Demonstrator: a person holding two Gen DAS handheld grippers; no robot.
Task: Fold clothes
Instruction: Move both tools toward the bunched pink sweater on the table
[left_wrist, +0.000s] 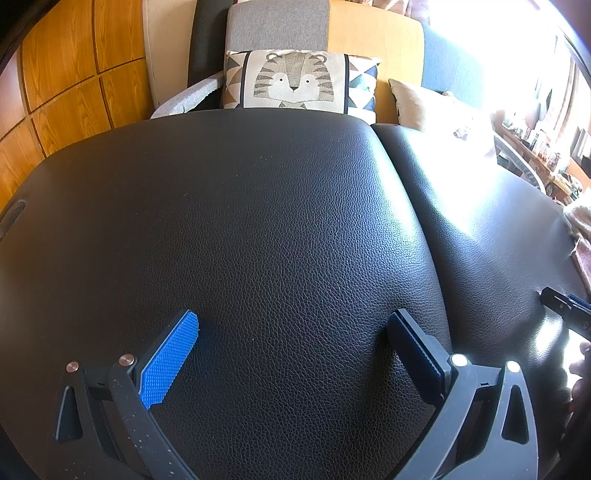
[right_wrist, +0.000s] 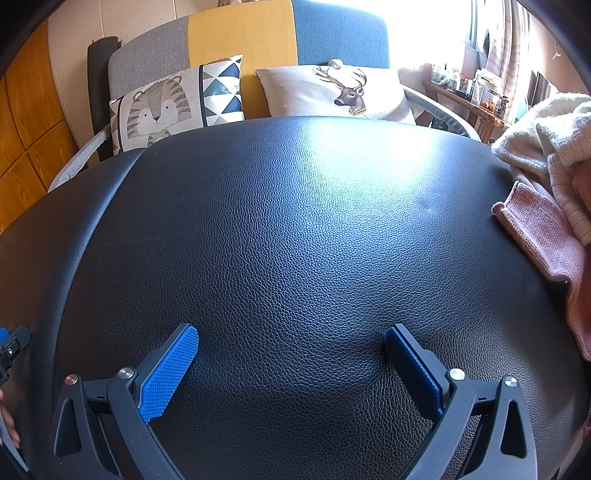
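A pink knit garment (right_wrist: 539, 236) lies at the right edge of the black leather surface (right_wrist: 295, 221), with a cream knit garment (right_wrist: 546, 140) piled on it. My right gripper (right_wrist: 291, 336) hovers over bare leather, open and empty, left of the clothes. My left gripper (left_wrist: 293, 323) is also open and empty above the black leather surface (left_wrist: 258, 221). In the left wrist view a sliver of the clothes (left_wrist: 581, 236) shows at the far right, and the right gripper's tip (left_wrist: 565, 304) pokes in there. The left gripper's tip (right_wrist: 13, 343) shows at the right wrist view's left edge.
Behind the leather surface stands a grey, yellow and blue sofa (right_wrist: 240, 44) with a tiger cushion (left_wrist: 295, 83) and a deer cushion (right_wrist: 332, 92). Wooden panels (left_wrist: 66, 81) are on the left. A cluttered shelf (right_wrist: 469, 88) stands by the bright window at the right.
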